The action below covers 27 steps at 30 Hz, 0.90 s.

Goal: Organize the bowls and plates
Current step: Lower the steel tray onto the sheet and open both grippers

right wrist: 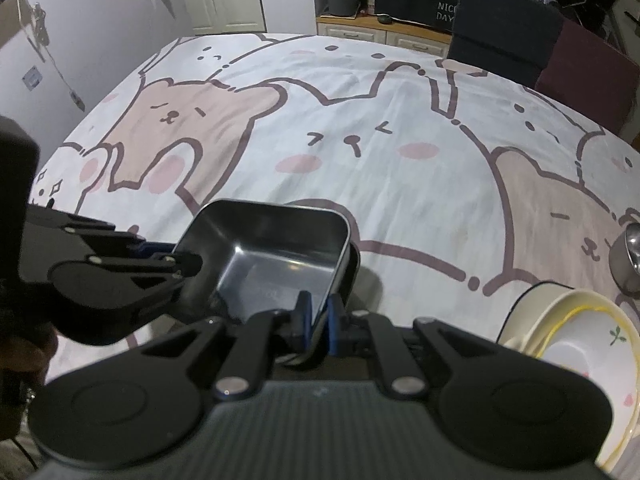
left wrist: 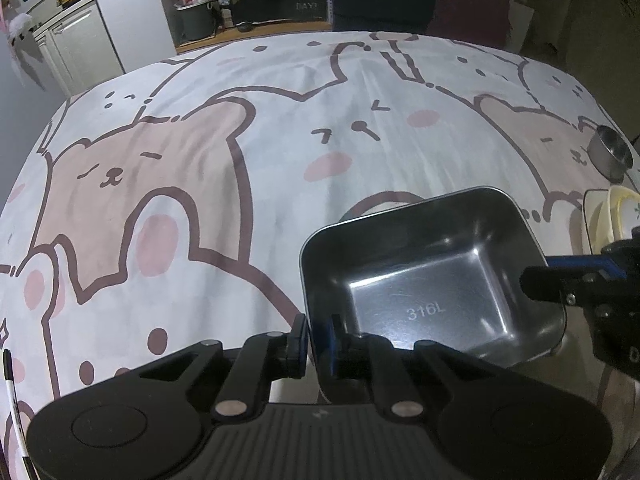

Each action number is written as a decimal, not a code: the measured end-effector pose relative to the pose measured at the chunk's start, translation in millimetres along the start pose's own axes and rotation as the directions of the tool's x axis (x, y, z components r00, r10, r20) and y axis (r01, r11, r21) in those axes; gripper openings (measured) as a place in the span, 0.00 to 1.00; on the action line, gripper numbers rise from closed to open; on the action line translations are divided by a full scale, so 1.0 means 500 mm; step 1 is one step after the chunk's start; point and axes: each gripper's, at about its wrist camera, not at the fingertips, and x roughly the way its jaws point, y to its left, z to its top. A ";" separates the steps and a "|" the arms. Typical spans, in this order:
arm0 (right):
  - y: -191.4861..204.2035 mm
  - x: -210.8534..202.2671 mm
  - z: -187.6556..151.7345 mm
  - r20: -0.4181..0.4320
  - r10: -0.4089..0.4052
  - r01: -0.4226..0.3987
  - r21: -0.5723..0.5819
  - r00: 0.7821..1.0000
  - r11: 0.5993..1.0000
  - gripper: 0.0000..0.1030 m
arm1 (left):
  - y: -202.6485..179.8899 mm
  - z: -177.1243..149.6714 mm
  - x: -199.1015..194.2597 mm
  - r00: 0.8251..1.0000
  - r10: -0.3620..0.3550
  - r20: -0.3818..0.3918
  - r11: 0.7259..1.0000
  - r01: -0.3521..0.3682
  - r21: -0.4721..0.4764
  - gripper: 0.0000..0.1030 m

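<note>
A square steel dish (left wrist: 420, 272) stamped 316L is held between both grippers over the bear-print cloth. My left gripper (left wrist: 318, 336) is shut on the dish's left wall, one pad inside and one outside. My right gripper (right wrist: 318, 312) is shut on the opposite wall of the same dish (right wrist: 272, 248). Each gripper also shows in the other's view: the right gripper (left wrist: 544, 280) at the dish's right rim, the left gripper (right wrist: 188, 264) at its left rim. A darker rim shows under the dish's right side; what it belongs to I cannot tell.
Stacked cream bowls (right wrist: 580, 340) with a yellow rim sit at the right, also seen as cream bowls (left wrist: 612, 220). A small round steel bowl (left wrist: 610, 152) stands farther right. The tablecloth (left wrist: 240, 140) stretches ahead. Dark chairs (right wrist: 508, 16) stand at the far edge.
</note>
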 end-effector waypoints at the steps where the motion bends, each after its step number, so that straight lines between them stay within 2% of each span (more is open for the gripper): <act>1: -0.001 0.003 0.001 -0.004 -0.002 0.002 0.001 1.000 1.000 0.08 | -0.001 0.000 0.001 1.000 0.001 -0.001 1.000 -0.001 0.006 0.11; 12: 0.010 0.033 -0.003 -0.059 -0.036 0.034 -0.025 0.998 0.999 0.09 | -0.001 -0.002 0.004 1.000 0.011 -0.012 0.999 -0.010 0.032 0.14; 27: 0.002 0.065 -0.005 -0.134 -0.024 0.025 0.004 0.991 1.000 0.11 | -0.003 0.006 0.016 1.000 0.016 -0.012 0.998 -0.015 0.054 0.16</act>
